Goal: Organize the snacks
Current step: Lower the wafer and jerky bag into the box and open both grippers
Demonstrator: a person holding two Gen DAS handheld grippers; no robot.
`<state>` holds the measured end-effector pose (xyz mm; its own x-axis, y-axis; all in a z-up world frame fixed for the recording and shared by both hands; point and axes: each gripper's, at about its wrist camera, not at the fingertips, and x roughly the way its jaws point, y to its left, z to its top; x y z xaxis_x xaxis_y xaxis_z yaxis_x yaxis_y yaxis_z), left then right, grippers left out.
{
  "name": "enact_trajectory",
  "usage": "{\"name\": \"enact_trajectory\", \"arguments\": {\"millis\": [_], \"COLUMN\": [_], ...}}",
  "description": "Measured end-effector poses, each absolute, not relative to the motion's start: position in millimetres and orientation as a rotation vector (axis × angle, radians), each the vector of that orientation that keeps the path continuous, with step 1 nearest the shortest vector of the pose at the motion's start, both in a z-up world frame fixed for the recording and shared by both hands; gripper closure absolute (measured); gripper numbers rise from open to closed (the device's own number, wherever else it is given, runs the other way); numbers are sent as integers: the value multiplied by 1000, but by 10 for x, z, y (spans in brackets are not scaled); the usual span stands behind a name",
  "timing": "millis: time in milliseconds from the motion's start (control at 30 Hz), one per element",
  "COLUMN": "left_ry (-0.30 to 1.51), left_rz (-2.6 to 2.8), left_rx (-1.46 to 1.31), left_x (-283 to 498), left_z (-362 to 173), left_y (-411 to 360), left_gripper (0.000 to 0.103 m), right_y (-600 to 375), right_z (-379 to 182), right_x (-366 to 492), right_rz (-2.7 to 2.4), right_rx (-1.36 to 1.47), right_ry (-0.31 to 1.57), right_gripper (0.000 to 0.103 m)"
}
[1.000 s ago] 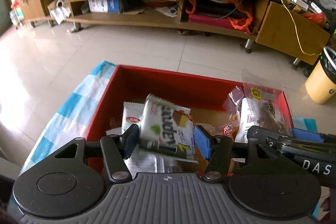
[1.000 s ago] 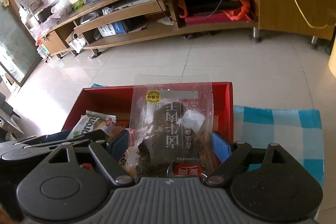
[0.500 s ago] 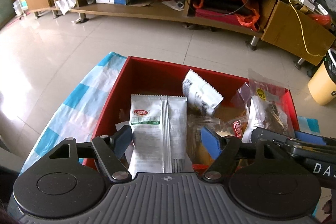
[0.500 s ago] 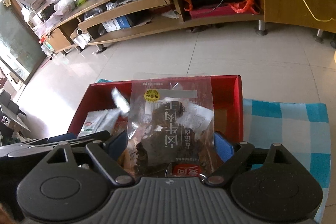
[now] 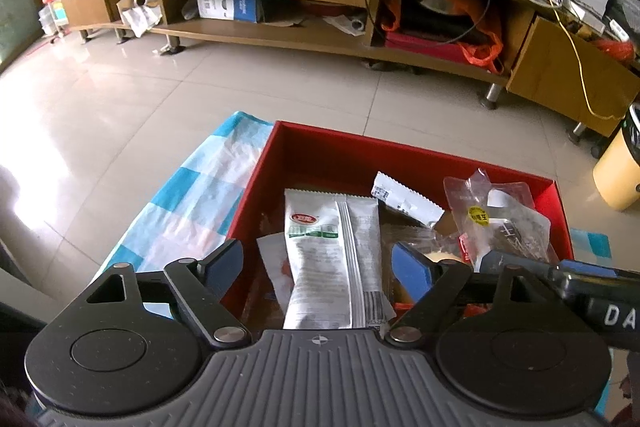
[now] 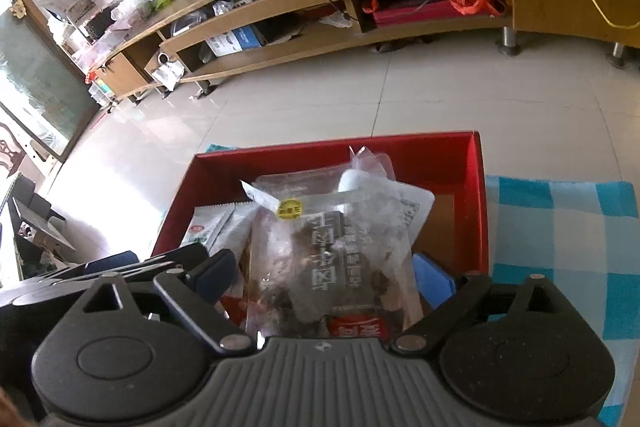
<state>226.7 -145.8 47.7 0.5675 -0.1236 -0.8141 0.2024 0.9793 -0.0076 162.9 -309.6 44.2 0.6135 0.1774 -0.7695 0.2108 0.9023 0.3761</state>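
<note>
A red box [image 5: 344, 151] [image 6: 476, 195] holds several snack packets. My left gripper [image 5: 320, 267] is open above its near left part, over a white-and-green packet [image 5: 336, 251] that lies in the box. A small white wafer packet [image 5: 404, 199] lies further back. My right gripper [image 6: 324, 275] is open above the box; a clear bag of dark snacks with a yellow sticker [image 6: 332, 251] [image 5: 500, 223] lies in the box between its fingers, free of the pads.
The box sits on a blue-and-white checked cloth [image 5: 192, 203] [image 6: 560, 251] on a table. Beyond is tiled floor [image 5: 200, 83] and a long wooden TV cabinet [image 5: 320, 3]. A yellow bin [image 5: 616, 175] stands at the right.
My left gripper let go of the wafer packet, which dropped to the back of the box, then opened wide. My right gripper opened and the clear bag sank into the box.
</note>
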Motion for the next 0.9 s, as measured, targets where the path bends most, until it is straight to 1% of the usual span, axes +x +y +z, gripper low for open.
{"name": "enact_trajectory", "arguments": {"millis": [333,533,900], "left_ry": [936,926,922], "left_rz": [-198,-202,-229], "left_rx": [93,90,104], "left_x": [2240,2176,2113], "left_z": [509,551,569], "left_y": [-1453,-1418,-1496], "left_gripper": [16,15,14], "right_y": [-3060,-3093,-3228], "right_z": [510,598,616], "right_x": [1623,1563,1451], "right_rz": [-60,-63,-86], "right_rx": [422,437,457], "right_ry": [889,856,851], "right_gripper": [6,6,6]}}
